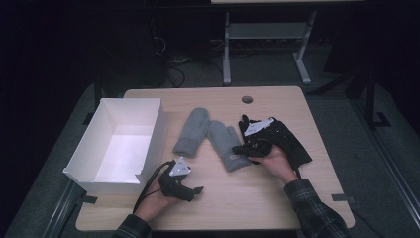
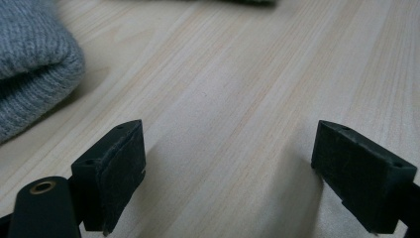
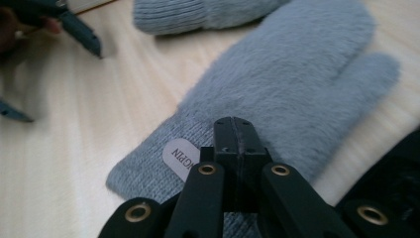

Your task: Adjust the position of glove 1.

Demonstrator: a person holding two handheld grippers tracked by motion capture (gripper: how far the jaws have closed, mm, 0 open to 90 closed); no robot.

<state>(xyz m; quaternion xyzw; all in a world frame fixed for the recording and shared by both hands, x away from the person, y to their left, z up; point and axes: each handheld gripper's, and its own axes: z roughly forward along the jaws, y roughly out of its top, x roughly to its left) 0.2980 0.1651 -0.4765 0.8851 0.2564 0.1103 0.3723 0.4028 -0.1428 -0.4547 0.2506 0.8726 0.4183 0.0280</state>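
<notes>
Right gripper (image 3: 233,130): jaws clenched over the grey mitten (image 3: 277,94), apparently pinching nothing. Left gripper (image 2: 228,168): released above the table (image 2: 237,74). The black gloves (image 1: 292,141) are partly hidden.

Your left gripper (image 1: 197,190) sat low, left of centre in the high view, jaws wide apart, pointing right. Your right gripper (image 1: 236,148) sat right of centre, pointing left, jaws pressed together, plaid sleeve (image 1: 312,208) at lower right.

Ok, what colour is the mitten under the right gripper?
Light grey, fuzzy, with a ribbed cuff: the mitten shows best in the right gripper view.
</notes>
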